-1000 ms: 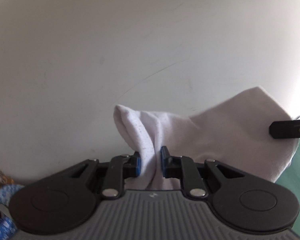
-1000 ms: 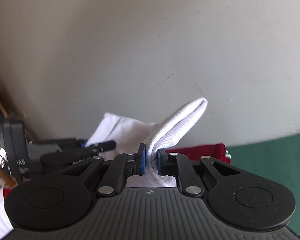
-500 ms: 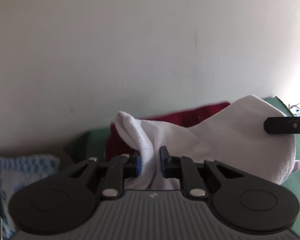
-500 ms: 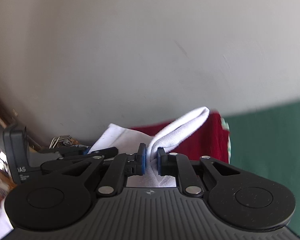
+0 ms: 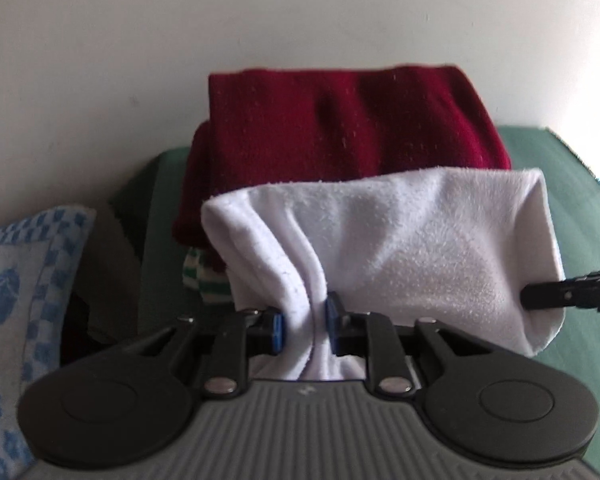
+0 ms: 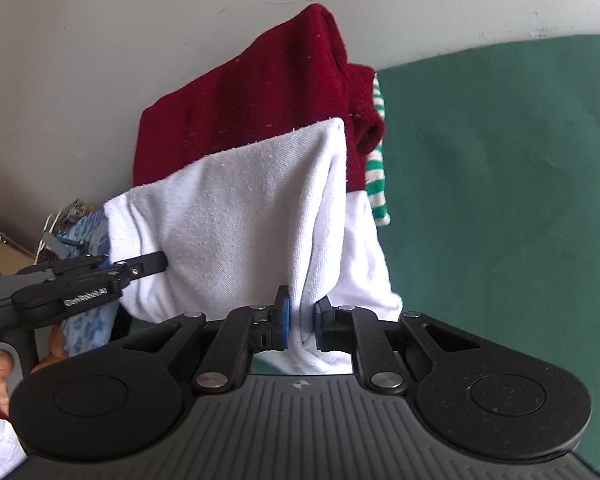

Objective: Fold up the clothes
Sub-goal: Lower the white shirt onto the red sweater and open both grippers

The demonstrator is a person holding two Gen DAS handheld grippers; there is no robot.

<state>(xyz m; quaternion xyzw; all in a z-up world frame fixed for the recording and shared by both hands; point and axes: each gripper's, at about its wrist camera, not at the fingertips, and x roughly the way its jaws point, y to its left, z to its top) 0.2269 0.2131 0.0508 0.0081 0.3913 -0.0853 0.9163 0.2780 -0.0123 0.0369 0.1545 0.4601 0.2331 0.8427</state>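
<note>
Both grippers, left (image 5: 303, 326) and right (image 6: 300, 320), clamp a white cloth (image 5: 400, 248) stretched between them, before a folded maroon garment (image 5: 340, 120) on green bedding (image 6: 500, 180).

Folded dark-red knit garment (image 5: 340, 120): lower edge hidden behind white terry cloth (image 5: 400, 248). Green-and-white striped fabric (image 6: 376, 168) mostly covered (only an edge is seen). Blue-patterned white cushion (image 5: 16, 280) cut off at the frame's left edge, blurred.

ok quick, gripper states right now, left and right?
Left gripper: shut on the white garment.
Right gripper: shut on the same white garment, at its other end.
</note>
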